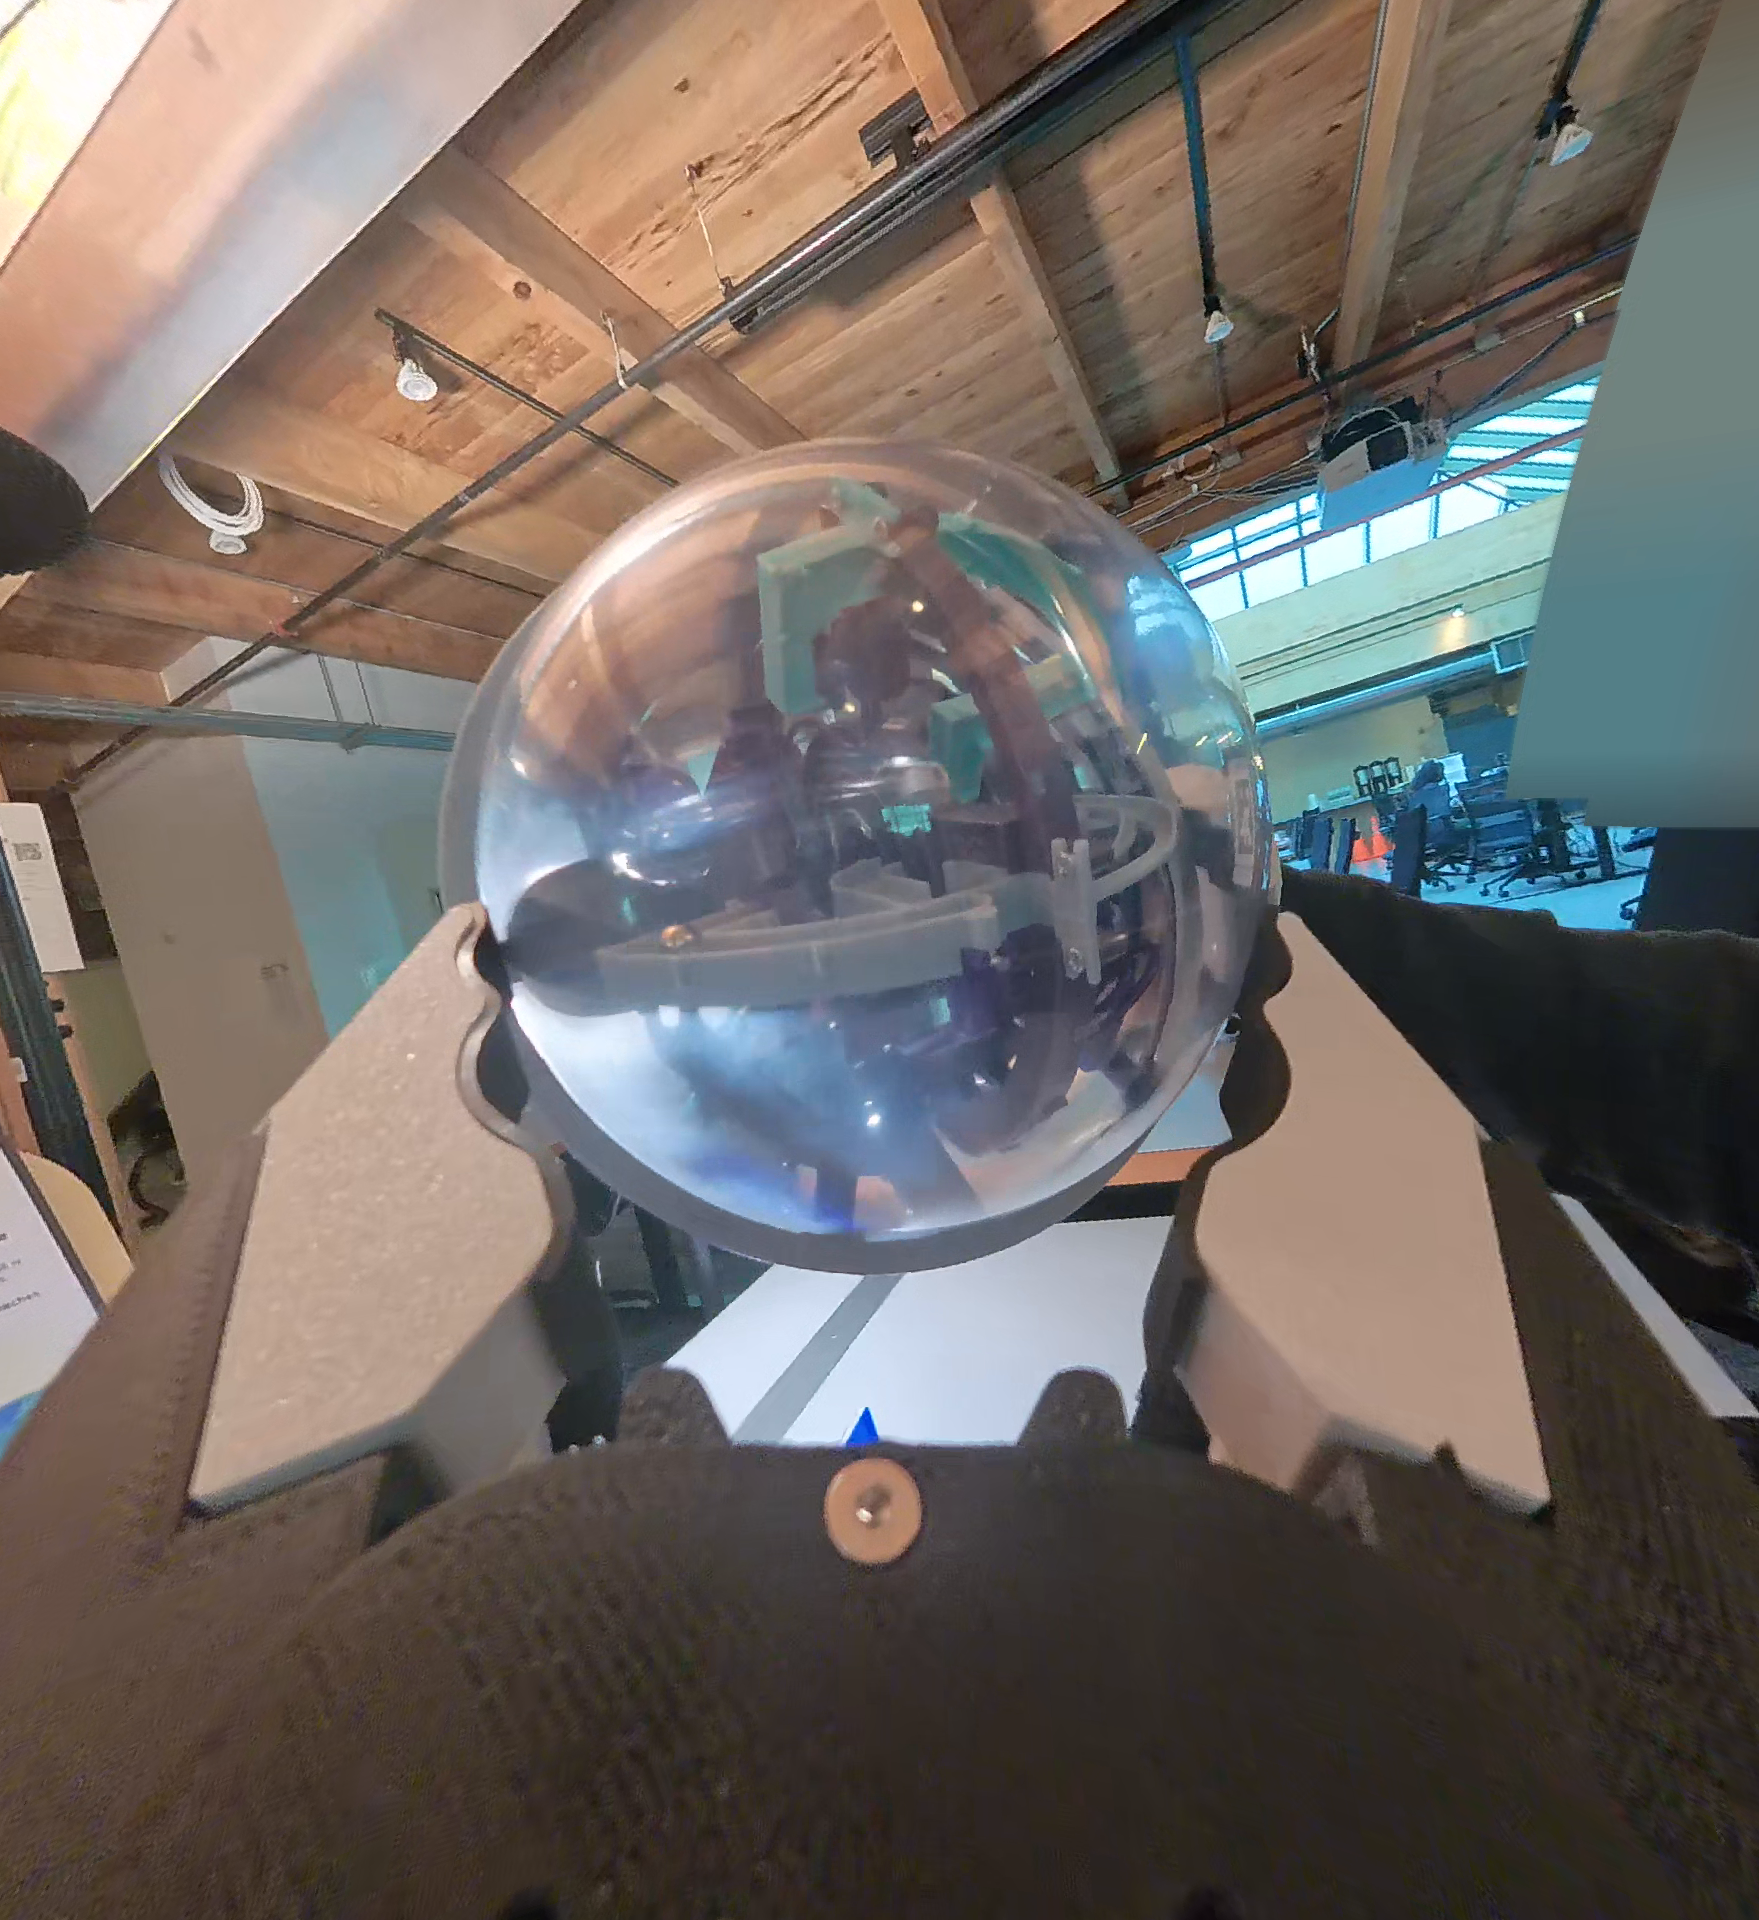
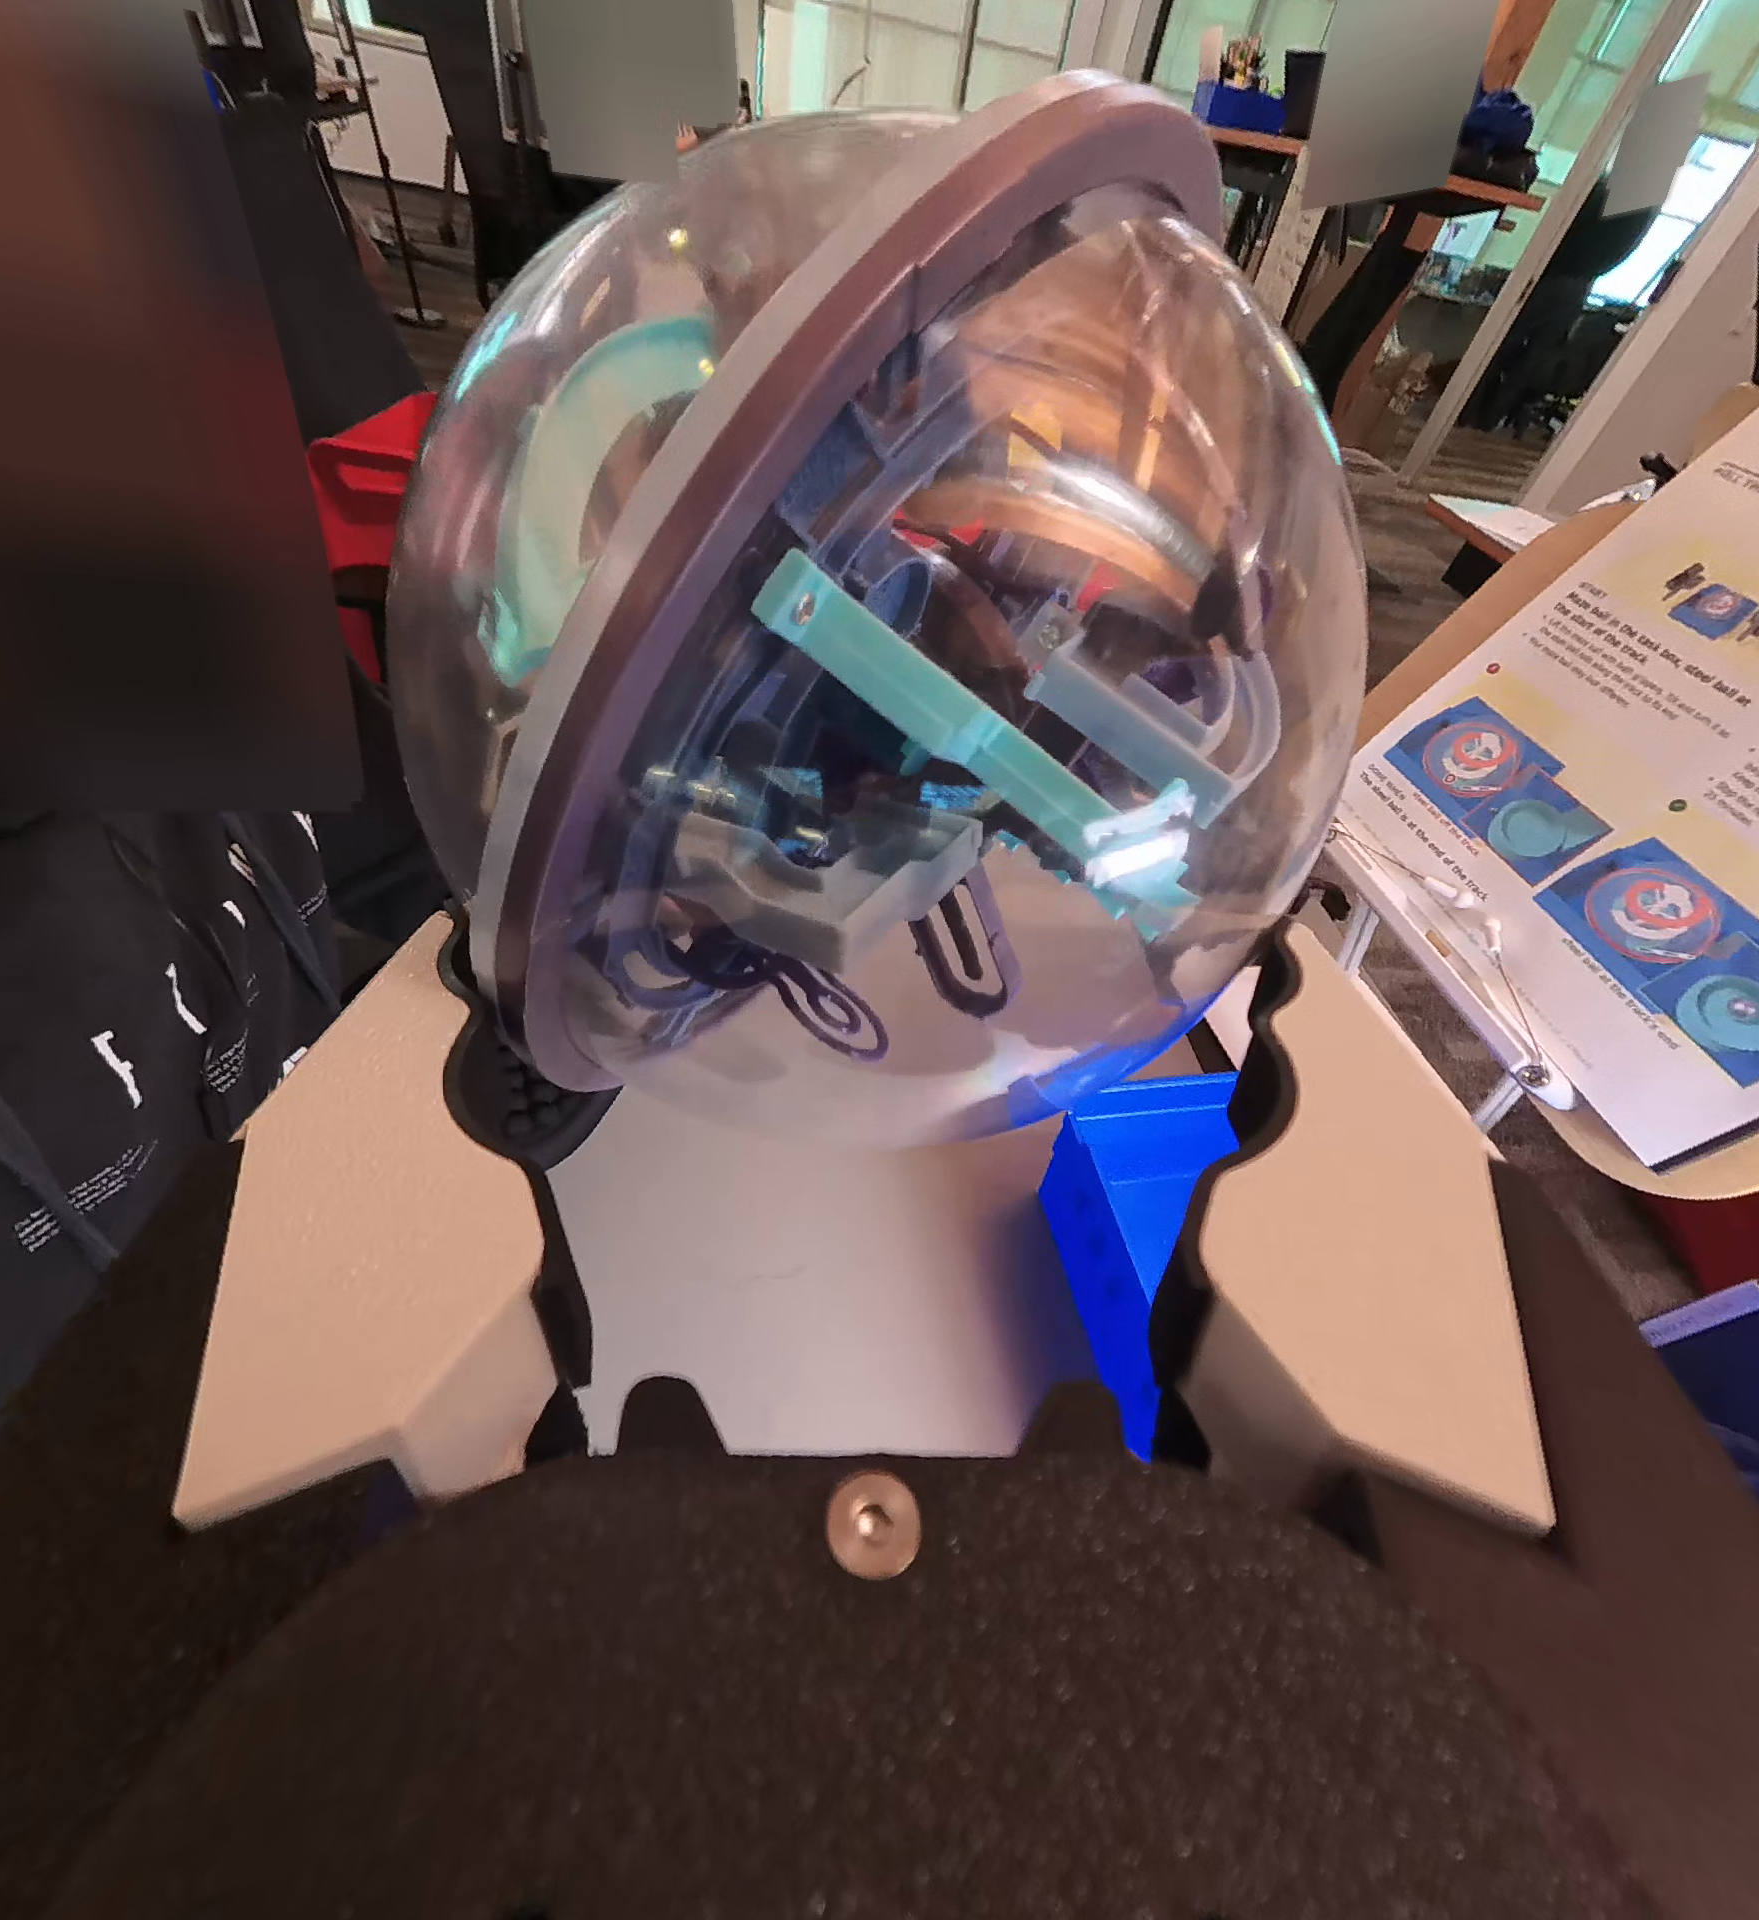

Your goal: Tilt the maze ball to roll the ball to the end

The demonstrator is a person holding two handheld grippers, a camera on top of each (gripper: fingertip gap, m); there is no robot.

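Left wrist view: the maze ball [image 1: 854, 852] is clamped between the left gripper [image 1: 870, 997] jaws, spread wide, raised toward a wooden ceiling [image 1: 854, 260]. Right wrist view: the same sphere (grey rim tilted) is gripped by the right gripper [image 2: 864, 997] jaws above the white bench [image 2: 802, 1299].

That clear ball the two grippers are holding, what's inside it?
Inside the maze ball run plastic tracks: a teal bar, grey channels, purple loops. In the left wrist view a small ball sits on a grey curved track. Reflections hide the deeper parts.
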